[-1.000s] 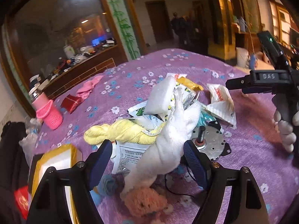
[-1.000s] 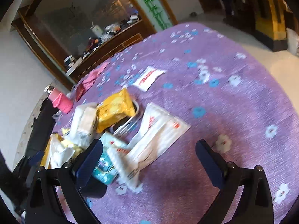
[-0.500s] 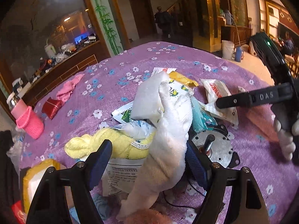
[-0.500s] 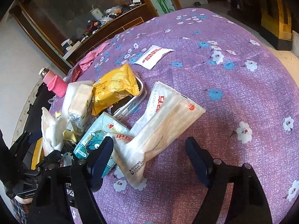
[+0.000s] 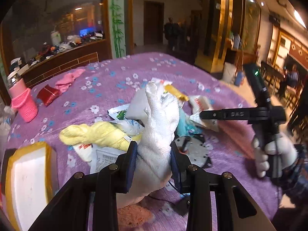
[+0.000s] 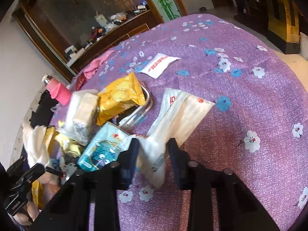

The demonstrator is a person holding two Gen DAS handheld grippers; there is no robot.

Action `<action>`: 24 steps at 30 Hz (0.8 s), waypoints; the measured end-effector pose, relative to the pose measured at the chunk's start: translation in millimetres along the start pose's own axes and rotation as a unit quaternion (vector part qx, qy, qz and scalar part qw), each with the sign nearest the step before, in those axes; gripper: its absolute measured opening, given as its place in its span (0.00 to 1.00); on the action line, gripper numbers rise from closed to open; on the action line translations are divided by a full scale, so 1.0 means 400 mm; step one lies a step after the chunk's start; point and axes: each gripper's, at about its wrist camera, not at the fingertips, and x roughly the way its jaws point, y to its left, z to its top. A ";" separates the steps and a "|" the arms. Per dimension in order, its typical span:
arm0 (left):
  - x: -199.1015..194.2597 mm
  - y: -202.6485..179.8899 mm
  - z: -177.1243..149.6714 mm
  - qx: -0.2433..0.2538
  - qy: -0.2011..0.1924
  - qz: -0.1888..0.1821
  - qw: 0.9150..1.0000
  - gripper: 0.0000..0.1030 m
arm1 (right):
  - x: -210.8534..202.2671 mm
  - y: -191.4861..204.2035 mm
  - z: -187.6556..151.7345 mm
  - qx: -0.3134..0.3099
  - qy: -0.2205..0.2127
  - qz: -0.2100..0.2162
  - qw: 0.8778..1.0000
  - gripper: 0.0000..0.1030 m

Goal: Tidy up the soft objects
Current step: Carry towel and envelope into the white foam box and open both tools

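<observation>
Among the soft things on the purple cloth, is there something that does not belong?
Yes. A round metal disc with a shaft lies in the pile, just right of the white towel. It is hard machine hardware among cloths and soft packets.

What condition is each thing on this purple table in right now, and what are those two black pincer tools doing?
Left tool: closing, pads pinching the white towel.
White towel: bunched, standing up between the pads.
Right tool: closing, pads squeezing the white packet.
White packet: crumpled at its near end.
Yellow cloth: twisted, lying flat.
Pink bottle: upright.
Yellow snack bag: sealed, puffy.
</observation>
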 end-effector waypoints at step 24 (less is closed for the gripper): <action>-0.331 0.373 -0.182 -0.228 -0.065 0.047 0.970 0.33 | -0.101 0.456 -0.058 -0.133 0.042 0.164 0.977 0.26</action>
